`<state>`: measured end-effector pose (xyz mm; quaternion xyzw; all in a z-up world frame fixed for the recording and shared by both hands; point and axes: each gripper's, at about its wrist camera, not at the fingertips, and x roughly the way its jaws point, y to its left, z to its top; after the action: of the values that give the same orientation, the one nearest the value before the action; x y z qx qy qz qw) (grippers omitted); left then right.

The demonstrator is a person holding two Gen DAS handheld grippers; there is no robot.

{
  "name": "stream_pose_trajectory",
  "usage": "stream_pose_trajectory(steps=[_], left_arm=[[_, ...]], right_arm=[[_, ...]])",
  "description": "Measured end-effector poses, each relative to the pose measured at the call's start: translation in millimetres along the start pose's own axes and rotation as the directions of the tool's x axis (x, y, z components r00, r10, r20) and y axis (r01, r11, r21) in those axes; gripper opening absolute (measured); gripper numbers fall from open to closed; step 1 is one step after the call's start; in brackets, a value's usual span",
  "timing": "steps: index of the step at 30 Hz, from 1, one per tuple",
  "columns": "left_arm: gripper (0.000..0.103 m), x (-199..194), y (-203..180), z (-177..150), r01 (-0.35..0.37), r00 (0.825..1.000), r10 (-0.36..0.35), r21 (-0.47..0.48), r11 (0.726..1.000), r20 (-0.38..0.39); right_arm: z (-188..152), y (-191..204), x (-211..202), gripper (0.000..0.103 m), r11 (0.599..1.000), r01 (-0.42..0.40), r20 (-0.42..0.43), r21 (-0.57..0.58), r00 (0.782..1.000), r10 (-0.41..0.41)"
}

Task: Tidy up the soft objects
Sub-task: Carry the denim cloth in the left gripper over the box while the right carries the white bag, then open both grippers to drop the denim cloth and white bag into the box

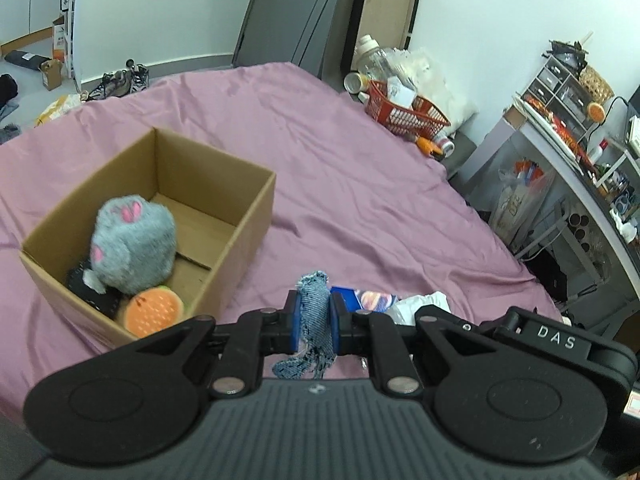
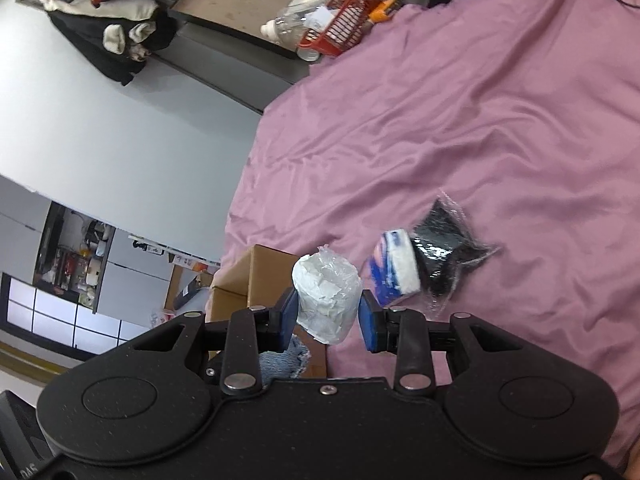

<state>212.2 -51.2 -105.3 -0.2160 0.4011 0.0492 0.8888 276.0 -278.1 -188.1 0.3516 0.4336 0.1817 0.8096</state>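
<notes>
On the pink bedsheet (image 1: 360,184), my left gripper (image 1: 316,322) is clamped on a frayed scrap of denim (image 1: 314,312), its blue pads pressed to either side of the cloth at lower centre of the left wrist frame. At left of that frame sits an open cardboard box (image 1: 248,216) holding a grey plush toy (image 1: 132,240) with pink patches, an orange burger-shaped plush (image 1: 150,312) in its near corner, and a dark item (image 1: 88,288) tucked under the grey toy, too hidden to identify. Just beyond my left gripper lie a blue packet (image 1: 370,300) and crumpled white plastic (image 1: 420,304). In the right wrist frame, my right gripper (image 2: 328,318) has a white plastic-wrapped roll (image 2: 326,300) between its blue pads; the left pad touches it, while the right pad sits just beside it, so I cannot tell whether the grip is firm. To the right of the roll, a blue-and-white tissue pack (image 2: 394,268) lies touching a clear bag of black material (image 2: 444,252). At upper centre of the same frame, a red basket (image 2: 344,20) with a plastic bottle (image 2: 288,24) beside it sits at the far edge of the bed.
</notes>
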Motion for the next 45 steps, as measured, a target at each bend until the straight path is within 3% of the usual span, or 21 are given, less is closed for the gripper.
stream_pose_trajectory(steps=[12, 29, 39, 45], left_arm=[[0.013, -17.4, 30.3, 27.0, 0.017, 0.999, -0.017, -0.005, 1.000, 0.048], [0.013, -24.7, 82.1, 67.3, 0.011, 0.995, -0.008, -0.029, 1.000, 0.100], [0.013, -10.8, 110.0, 76.5, 0.018, 0.997, -0.013, -0.066, 0.998, 0.073], [0.014, 7.8, 122.7, 73.9, 0.033, 0.999, -0.031, -0.097, 0.995, 0.020]], right_arm=[[-8.1, 43.6, 5.3, 0.033, 0.993, -0.056, 0.072, -0.103, 0.995, 0.064], [-23.6, 80.1, 26.5, 0.033, 0.981, -0.056, 0.124, -0.186, 0.989, 0.080], [-30.6, 92.6, 46.1, 0.033, 0.978, -0.020, 0.111, -0.207, 0.993, 0.044], [-33.6, 99.0, 60.4, 0.033, 0.975, 0.001, 0.097, -0.220, 0.995, 0.021]])
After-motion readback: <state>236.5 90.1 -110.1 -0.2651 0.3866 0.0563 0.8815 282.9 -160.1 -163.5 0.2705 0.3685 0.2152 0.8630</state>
